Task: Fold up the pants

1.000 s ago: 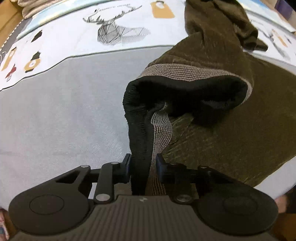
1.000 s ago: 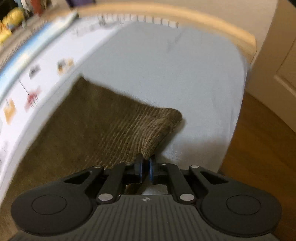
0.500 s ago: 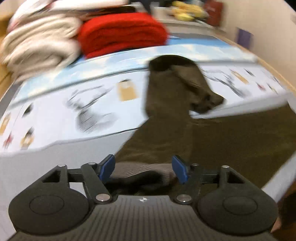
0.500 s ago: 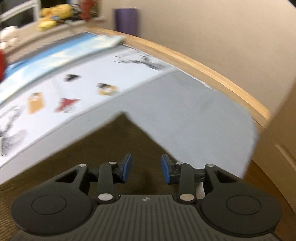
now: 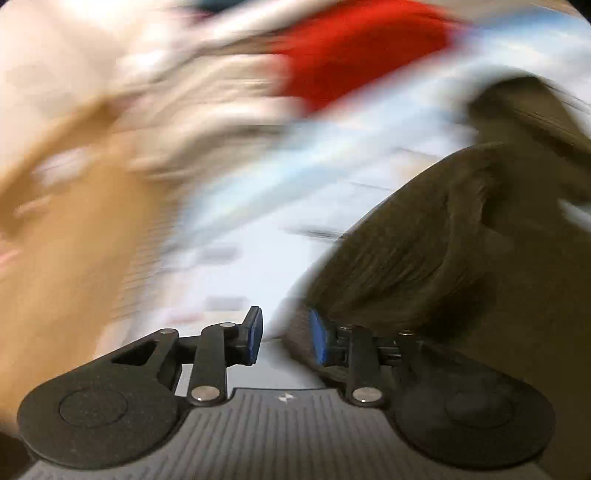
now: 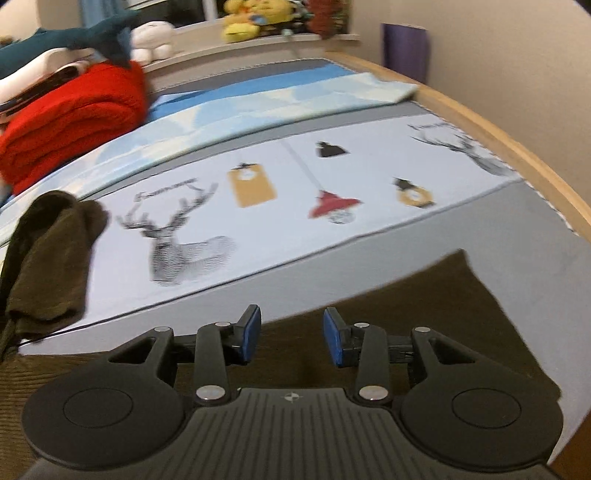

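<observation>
Pants [image 6: 424, 317] lie beneath right tool [image 6: 291, 338]; apparently beside left tool [image 5: 284, 341].

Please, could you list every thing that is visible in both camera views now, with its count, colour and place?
pants: one, dark olive, on the bed, one leg bunched at far left
bed cover: one, grey with a white printed band of deer and tags
blanket: one, red, folded, far left on the bed
plush toys: several, yellow, white and teal, on the shelf behind
wooden bed frame: one, light brown, right edge
left gripper: one, black with blue pads, jaws closing, nothing between
right gripper: one, same colours, jaws apart above the pants
</observation>
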A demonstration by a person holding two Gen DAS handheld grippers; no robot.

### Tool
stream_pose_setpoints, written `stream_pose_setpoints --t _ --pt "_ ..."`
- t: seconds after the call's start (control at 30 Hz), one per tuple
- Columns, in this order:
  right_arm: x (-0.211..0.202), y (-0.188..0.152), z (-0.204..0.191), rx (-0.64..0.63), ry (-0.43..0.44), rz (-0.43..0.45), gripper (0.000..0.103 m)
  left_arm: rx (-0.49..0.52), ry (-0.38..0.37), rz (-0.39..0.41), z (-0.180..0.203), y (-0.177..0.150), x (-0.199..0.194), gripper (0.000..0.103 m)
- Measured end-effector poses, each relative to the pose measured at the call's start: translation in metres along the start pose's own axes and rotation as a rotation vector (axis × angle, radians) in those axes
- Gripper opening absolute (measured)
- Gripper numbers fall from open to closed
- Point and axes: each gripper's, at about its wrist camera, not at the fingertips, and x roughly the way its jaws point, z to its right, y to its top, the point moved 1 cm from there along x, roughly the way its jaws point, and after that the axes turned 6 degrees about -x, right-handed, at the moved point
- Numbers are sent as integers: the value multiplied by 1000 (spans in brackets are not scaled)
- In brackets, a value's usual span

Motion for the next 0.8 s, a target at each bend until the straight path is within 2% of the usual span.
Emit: stream_pose_setpoints --t 0.03,0.1,0.13,0.3,0.43,0.63,0.8 --pt "1 2 -7 -9 10 2 39 -78 27 -18 -14 2 5 31" --pt "3 5 -19 -27 30 1 39 -259 -111 -73 -32 0 9 37" --pt "5 7 -26 -33 40 0 39 -300 -184 -100 -32 -1 10 37" --pt "16 13 -65 -58 109 -10 39 -227 -340 -109 -1 4 0 44" --pt "26 17 -106 -54 200 -35 39 -265 -465 -177 26 8 4 44" --pt "51 20 -161 27 348 -100 39 -343 -572 -246 63 30 15 44" --pt "91 22 -192 166 389 -182 40 -357 -657 -271 96 45 6 44"
